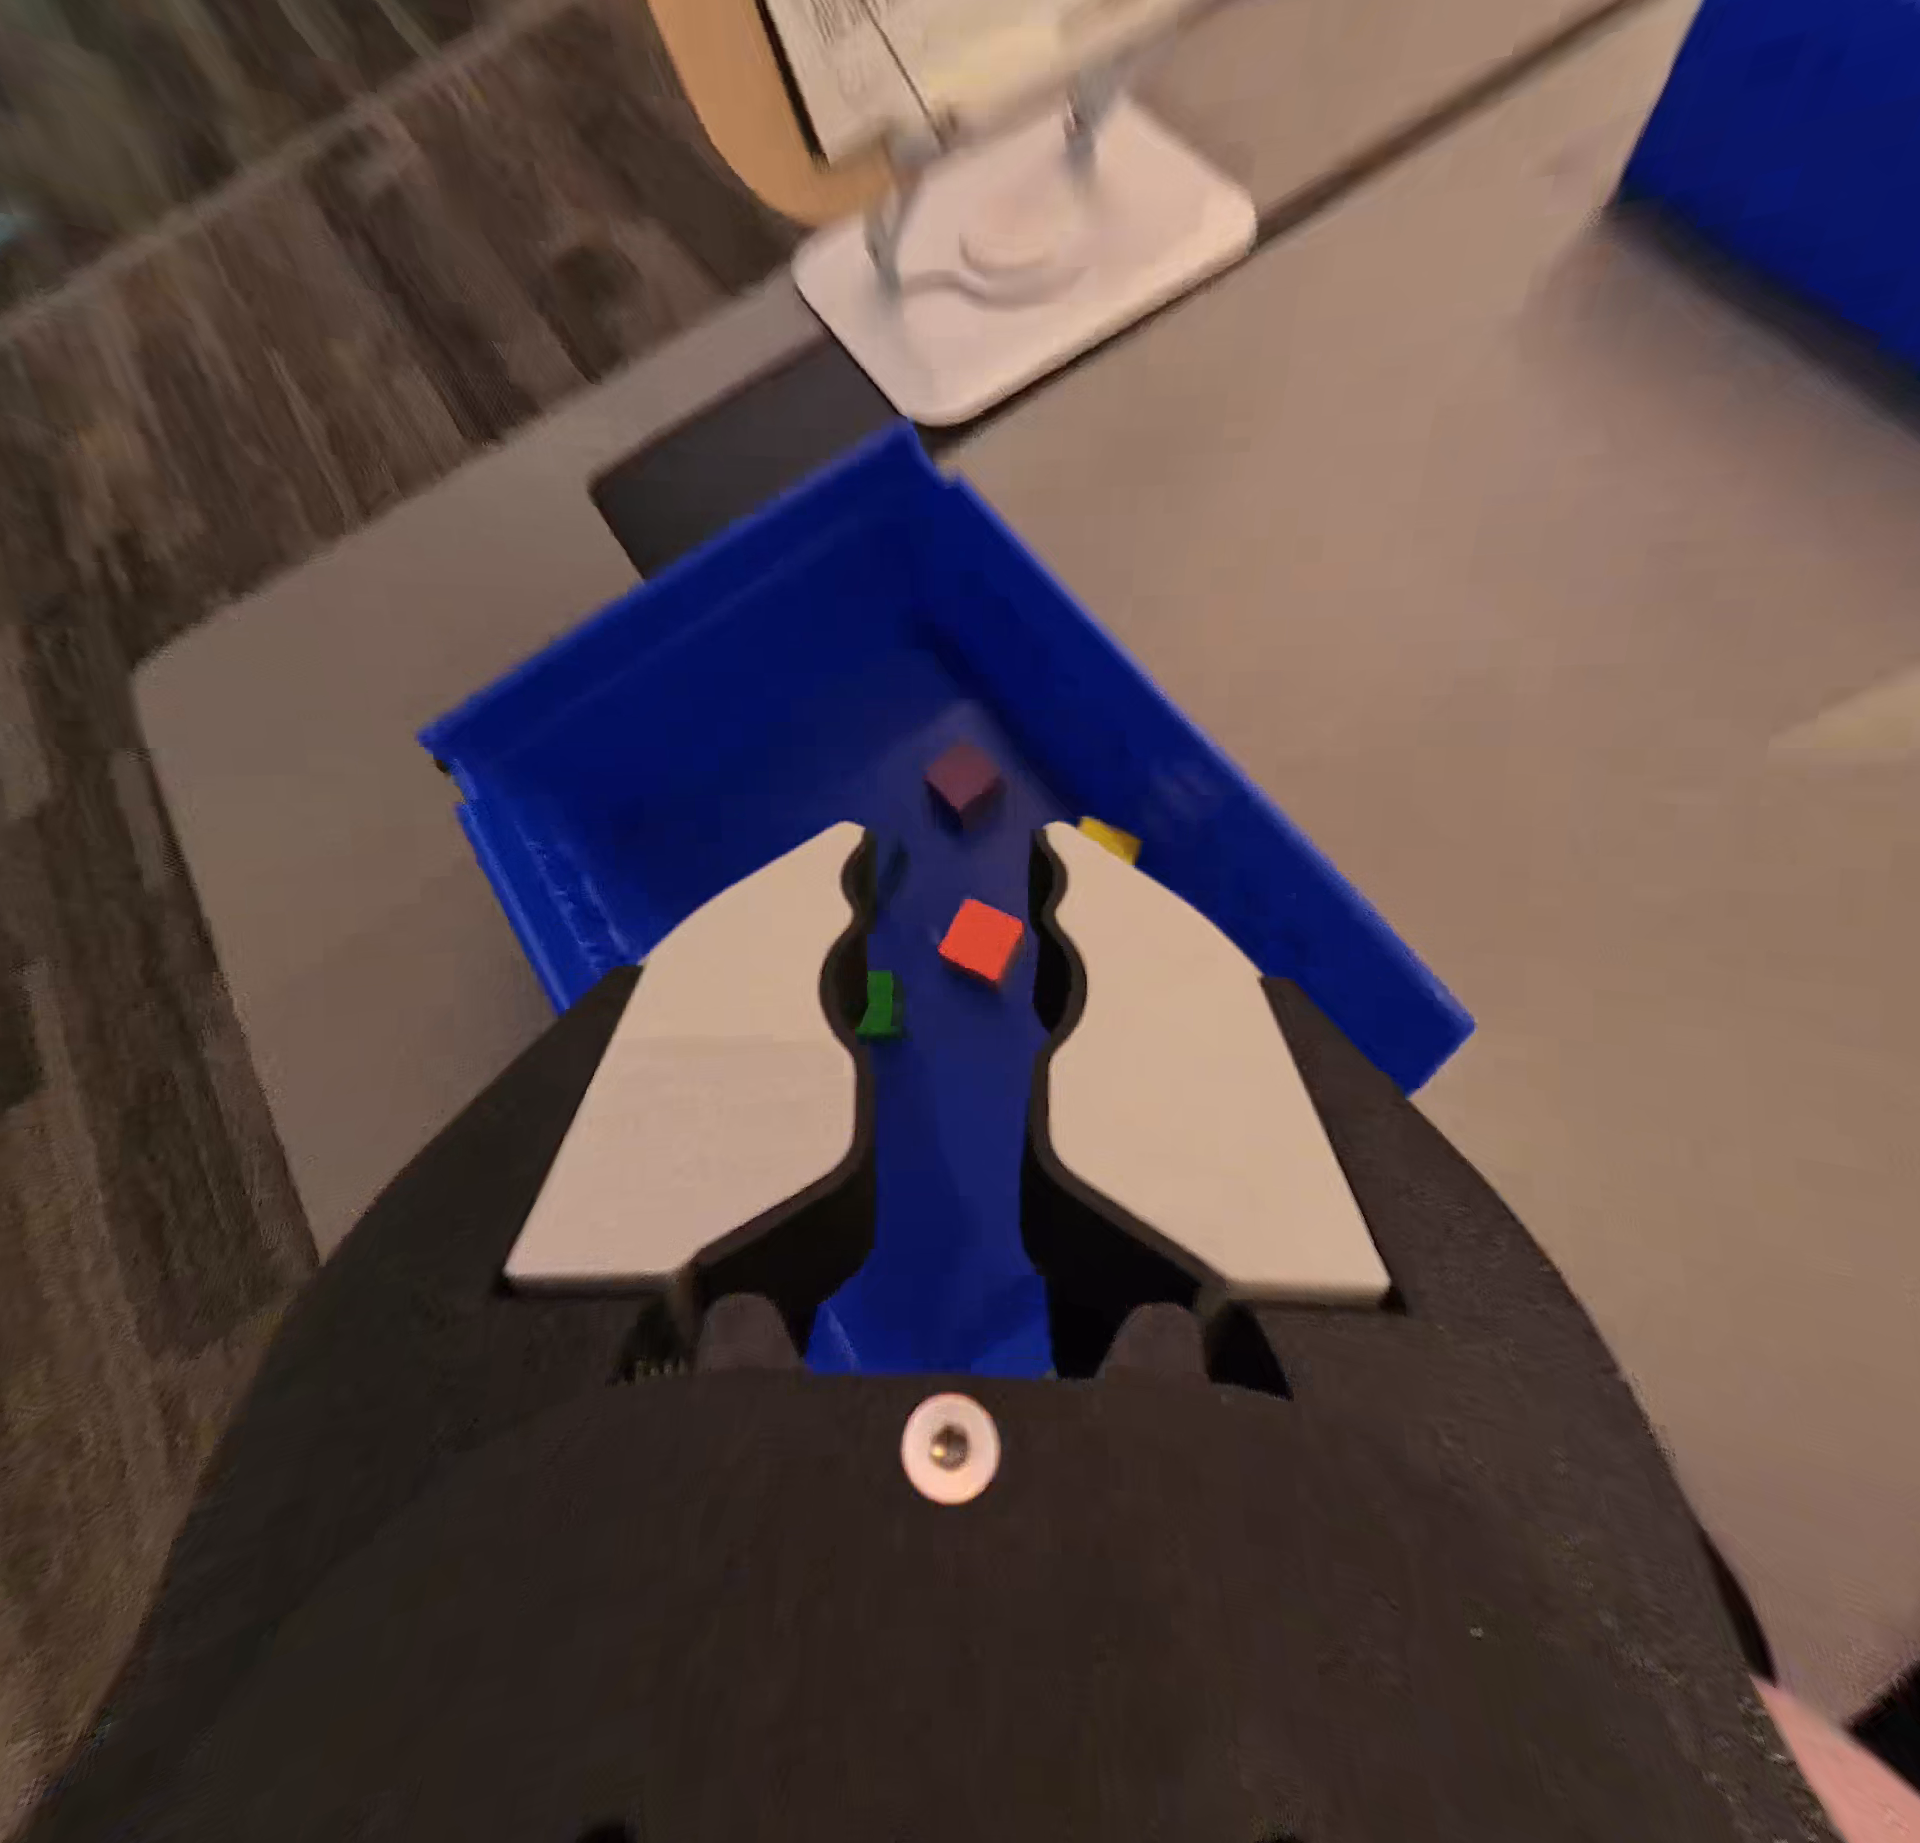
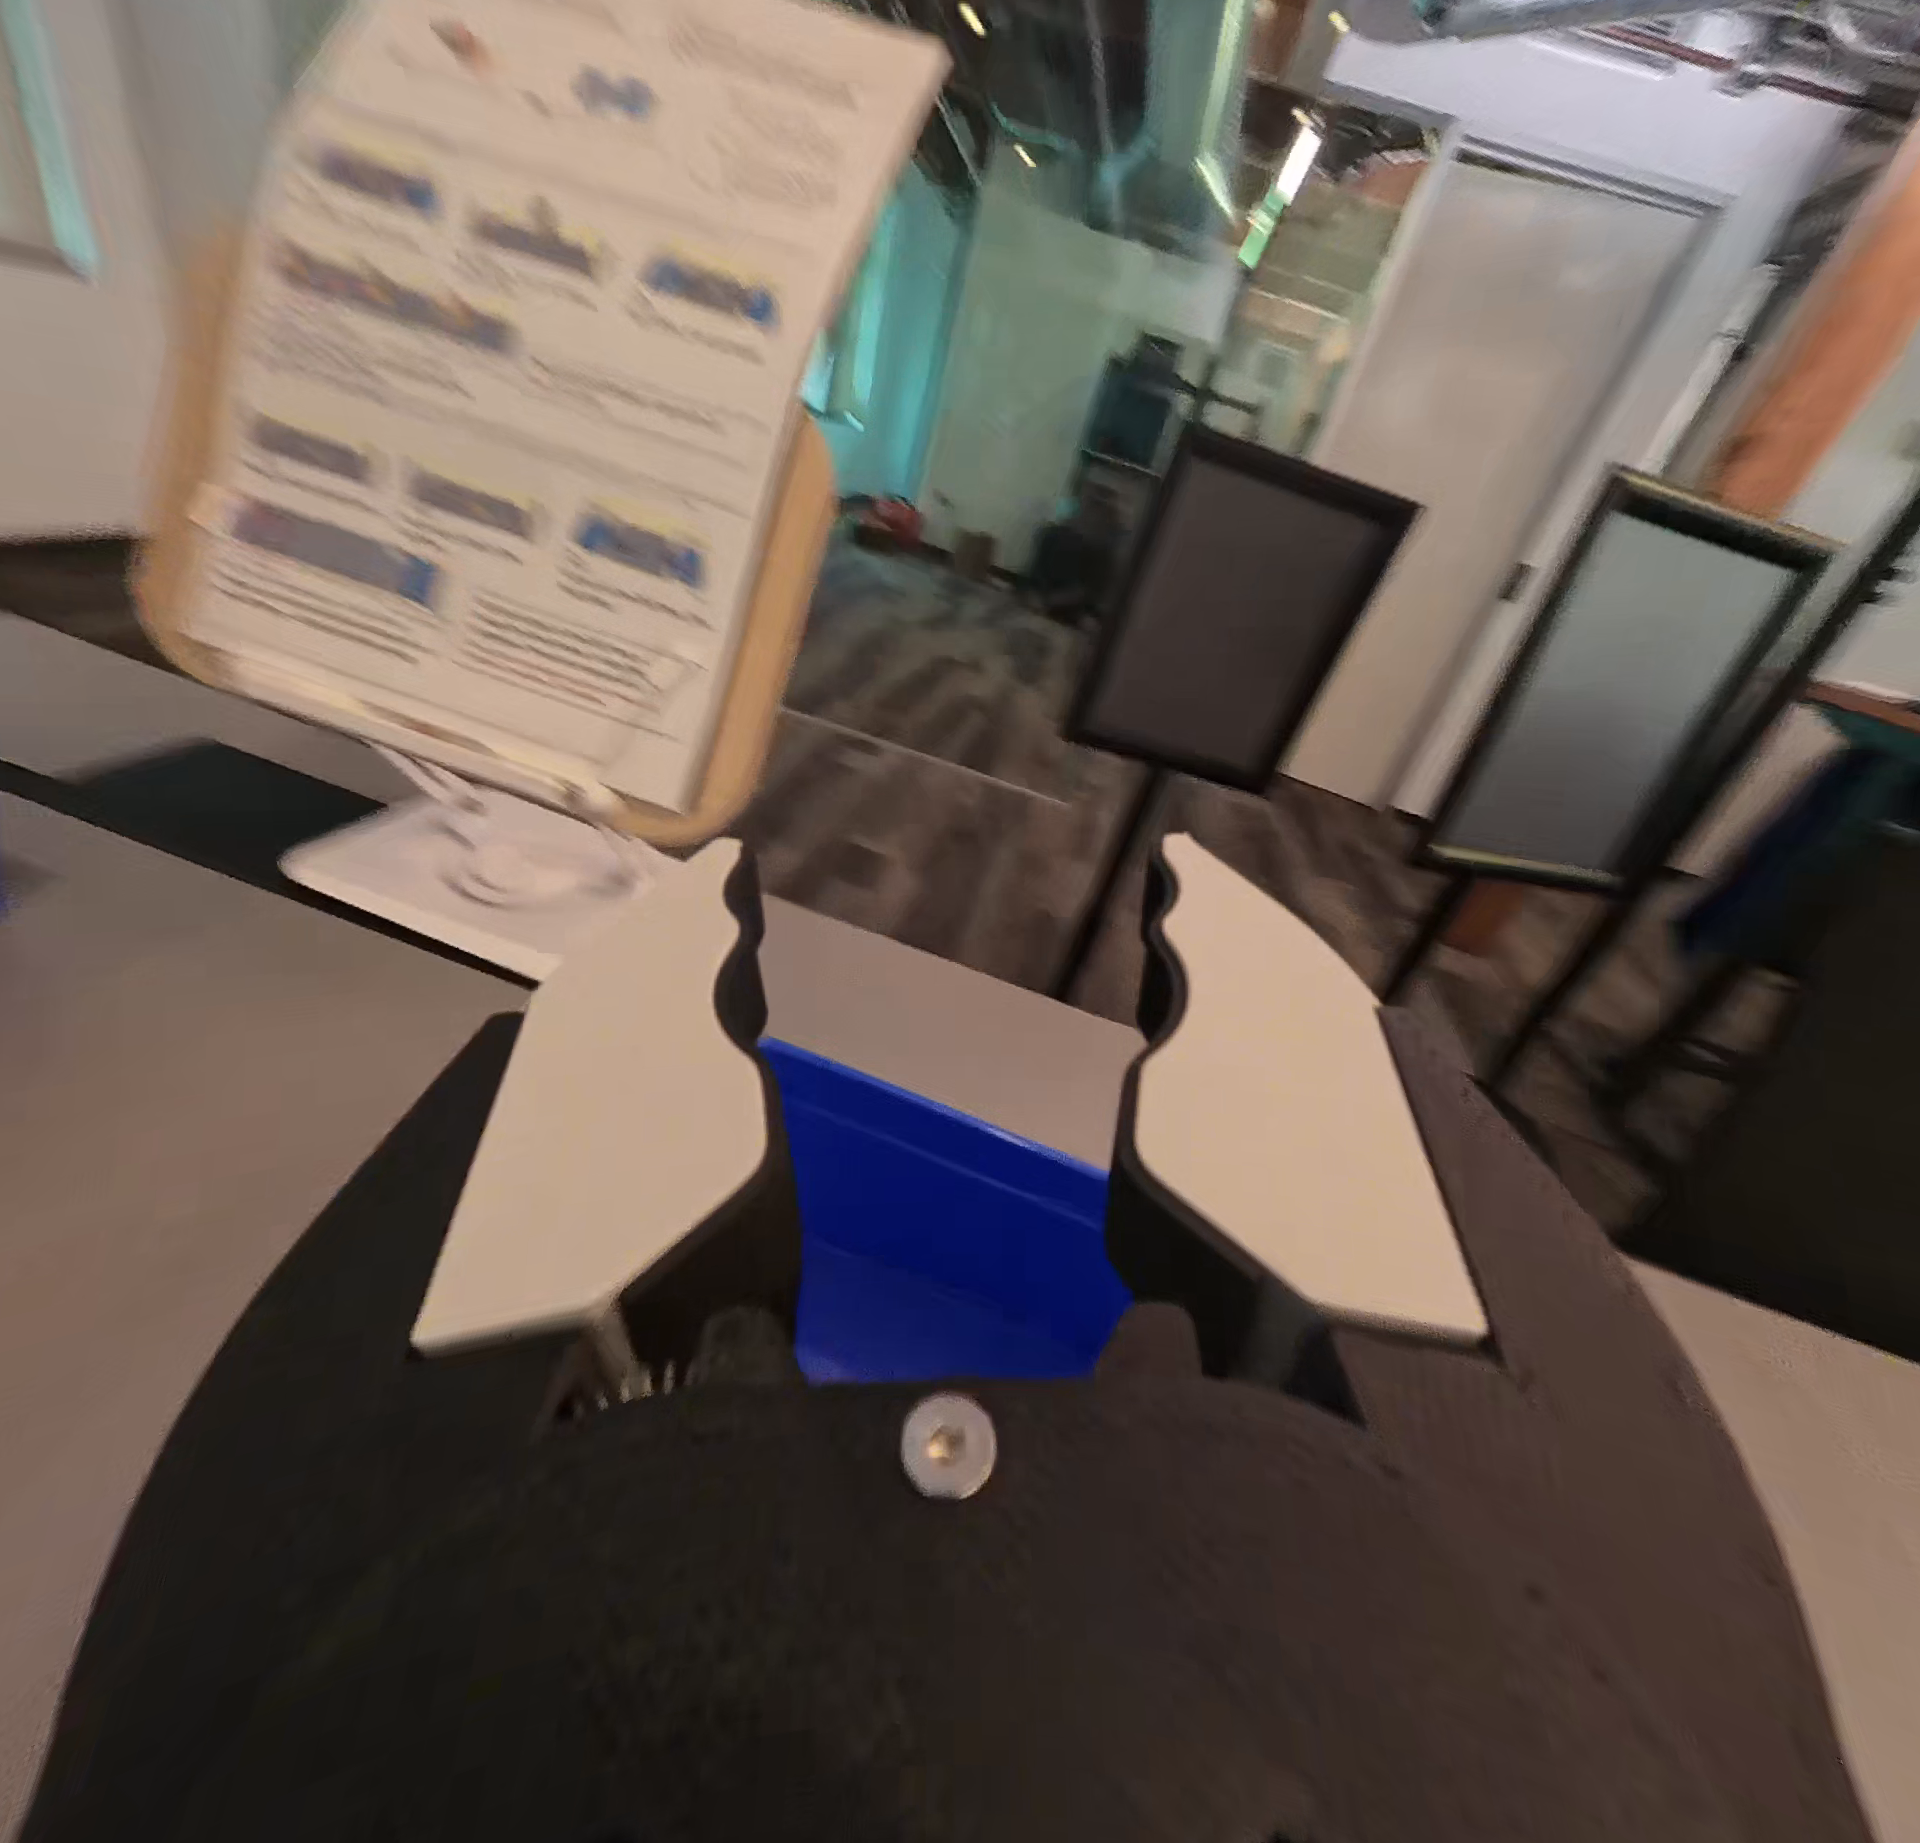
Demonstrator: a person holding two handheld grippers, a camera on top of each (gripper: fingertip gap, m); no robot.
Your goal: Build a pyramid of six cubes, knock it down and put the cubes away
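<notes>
In the left wrist view a blue bin [image 1: 748, 640] stands on the grey table. Inside it lie a red cube [image 1: 981, 939], a purple cube [image 1: 963, 775], a green cube [image 1: 879, 1004] partly hidden by my left finger, and a yellow cube [image 1: 1110, 839] behind my right finger. My left gripper [image 1: 948, 837] hovers above the bin, open and empty. In the right wrist view my right gripper [image 2: 951, 853] is open and empty, held above a blue bin [image 2: 935, 1201] seen between its fingers; that bin's contents are hidden.
A printed sheet on a wooden board with a white stand base [image 1: 1039, 266] stands at the table's far edge; it also shows in the right wrist view [image 2: 520, 370]. A second blue bin [image 1: 1797, 120] stands at the far right. Two black floor sign frames [image 2: 1236, 609] stand beyond the table. Some 55 cm of space lies between my two pairs of fingers. About 15 cm separates my left fingertips from the red cube [image 1: 981, 939].
</notes>
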